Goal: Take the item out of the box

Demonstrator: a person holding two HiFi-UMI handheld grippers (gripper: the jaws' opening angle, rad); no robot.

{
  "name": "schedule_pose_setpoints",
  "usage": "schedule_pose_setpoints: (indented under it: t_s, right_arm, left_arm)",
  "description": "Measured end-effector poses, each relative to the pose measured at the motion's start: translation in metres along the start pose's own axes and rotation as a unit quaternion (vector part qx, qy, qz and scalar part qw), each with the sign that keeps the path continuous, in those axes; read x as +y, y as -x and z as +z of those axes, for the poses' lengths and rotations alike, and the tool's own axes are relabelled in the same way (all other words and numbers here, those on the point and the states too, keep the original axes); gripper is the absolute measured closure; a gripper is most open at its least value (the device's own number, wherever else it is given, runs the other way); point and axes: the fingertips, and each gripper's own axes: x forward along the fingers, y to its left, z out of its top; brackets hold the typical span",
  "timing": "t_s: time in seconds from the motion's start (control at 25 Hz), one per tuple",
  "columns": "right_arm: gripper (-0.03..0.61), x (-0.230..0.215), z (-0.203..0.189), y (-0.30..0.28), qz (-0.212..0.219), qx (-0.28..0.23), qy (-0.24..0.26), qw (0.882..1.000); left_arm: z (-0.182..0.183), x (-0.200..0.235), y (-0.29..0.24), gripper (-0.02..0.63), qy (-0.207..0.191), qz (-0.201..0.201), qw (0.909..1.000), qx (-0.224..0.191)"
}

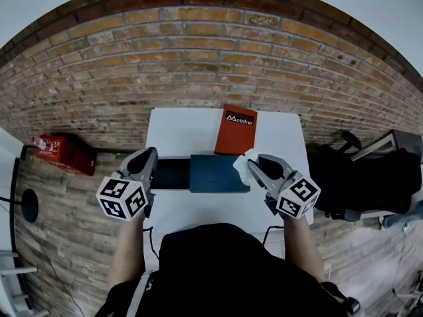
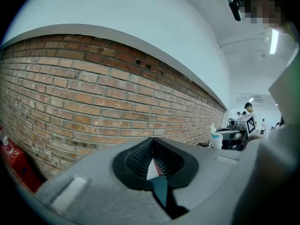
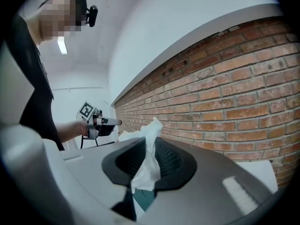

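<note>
A dark teal box [image 1: 219, 174] lies across the middle of the white table [image 1: 182, 127], with a black part [image 1: 171, 174] showing at its left end. My right gripper [image 1: 254, 166] hovers at the box's right end, shut on a crumpled white sheet [image 1: 240, 163]. In the right gripper view the white sheet [image 3: 148, 165] runs up between the jaws of the right gripper [image 3: 151, 142] and sticks out past their tips. My left gripper [image 1: 149, 156] is at the box's left end, beside the black part. The left gripper [image 2: 151, 146] is shut, and a sliver of teal shows through the slit.
An orange-red box [image 1: 236, 129] with white print lies at the table's far edge, just behind the teal box. A red case [image 1: 64, 154] sits by the brick wall at the left. Black chairs [image 1: 370, 180] stand close to the table's right side.
</note>
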Motion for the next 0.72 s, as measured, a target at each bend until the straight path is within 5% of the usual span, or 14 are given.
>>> schedule_pose_setpoints:
  t_s: [0.72]
  right_arm:
    - [0.52,0.007,0.028,-0.017,0.001,-0.037,-0.004,0.999]
  left_arm:
    - [0.007,-0.047,-0.024,0.607,-0.039,-0.03,0.9987,-0.015]
